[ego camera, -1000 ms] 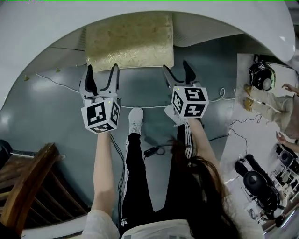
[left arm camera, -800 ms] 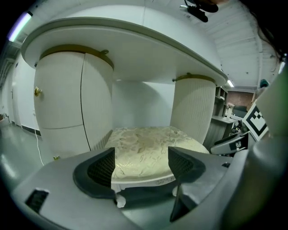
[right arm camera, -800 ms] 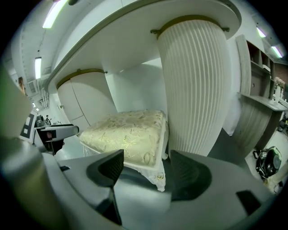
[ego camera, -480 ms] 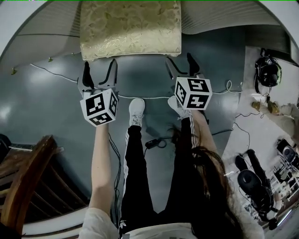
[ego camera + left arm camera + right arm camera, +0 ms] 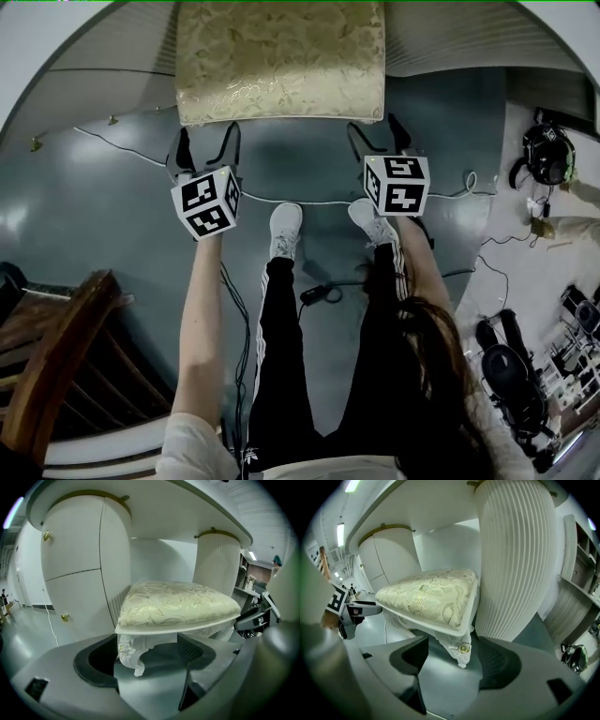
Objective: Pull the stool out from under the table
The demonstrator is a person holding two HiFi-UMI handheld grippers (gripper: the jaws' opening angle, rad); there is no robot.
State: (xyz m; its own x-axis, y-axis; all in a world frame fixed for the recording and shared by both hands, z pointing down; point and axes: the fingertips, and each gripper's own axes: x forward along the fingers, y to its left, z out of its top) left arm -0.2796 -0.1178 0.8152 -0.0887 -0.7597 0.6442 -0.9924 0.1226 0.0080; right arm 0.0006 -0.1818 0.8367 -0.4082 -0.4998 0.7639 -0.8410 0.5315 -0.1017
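A stool with a gold-patterned cushion (image 5: 281, 56) and white carved legs stands partly under the white table (image 5: 42, 42). My left gripper (image 5: 206, 141) sits at the stool's front left corner and my right gripper (image 5: 378, 133) at its front right corner. In the left gripper view the jaws (image 5: 150, 656) stand wide open around the carved leg (image 5: 132, 651) without touching it. The right gripper view shows the same: open jaws (image 5: 452, 660) on either side of a leg with a gold stud (image 5: 462, 648), with gaps on both sides.
Ribbed table pedestals (image 5: 218, 569) (image 5: 515, 559) flank the stool. The person's shoes (image 5: 286, 225) stand just behind the grippers, with cables (image 5: 319, 295) on the grey floor. A dark wooden chair (image 5: 56, 375) is at lower left. Headgear (image 5: 548, 155) and other equipment lie at right.
More of the stool's cushion now shows out from under the table top. Both grippers have stayed at its front corners with jaws apart.
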